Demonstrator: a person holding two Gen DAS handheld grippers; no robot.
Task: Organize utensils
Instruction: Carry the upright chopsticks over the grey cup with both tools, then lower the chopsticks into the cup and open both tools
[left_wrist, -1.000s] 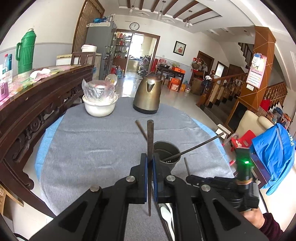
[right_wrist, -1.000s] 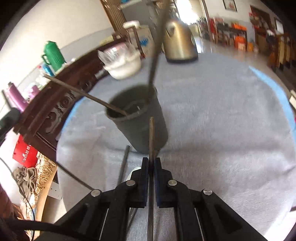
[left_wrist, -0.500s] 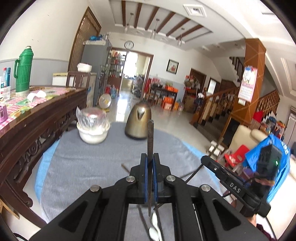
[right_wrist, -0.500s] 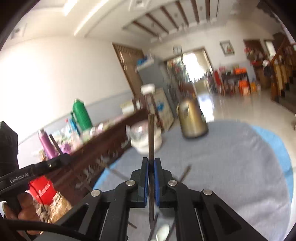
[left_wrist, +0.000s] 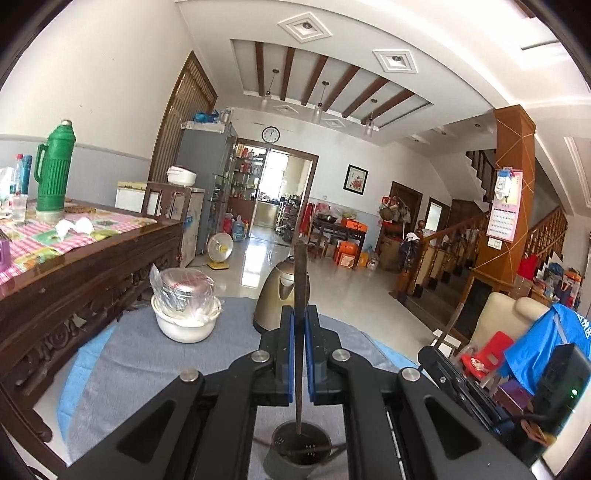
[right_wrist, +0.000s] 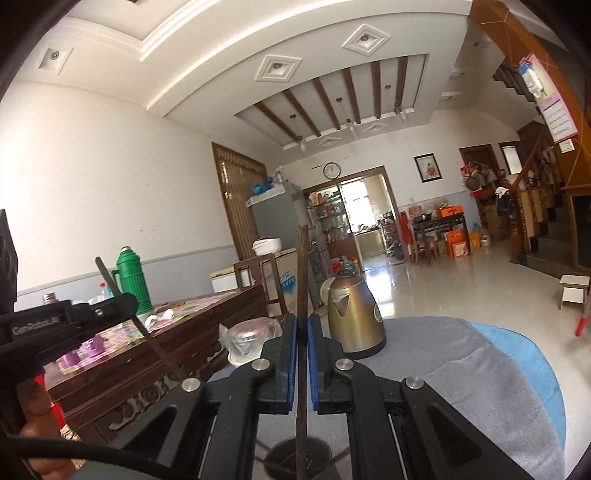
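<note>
Chopsticks upright over our dark holder cup (left_wrist: 300, 452) at 6 o'clock, left hand-held gripper (left_wrist: 300, 354) pinching 1 chopstick (left_wrist: 300, 280), right hand-held gripper (right_wrist: 302, 363) pinching another chopstick (right_wrist: 302, 280), kettle (right_wrist: 352, 317) at 12 o'clock on our worktop (right_wrist: 461, 373).

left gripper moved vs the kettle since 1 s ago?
Yes. The left gripper has tilted up: the kettle sits lower, behind its fingers, and the holder is now directly beneath.

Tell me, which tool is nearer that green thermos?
Left. The left tool hangs on the green thermos side; the right tool is beyond it, farther off.
</note>
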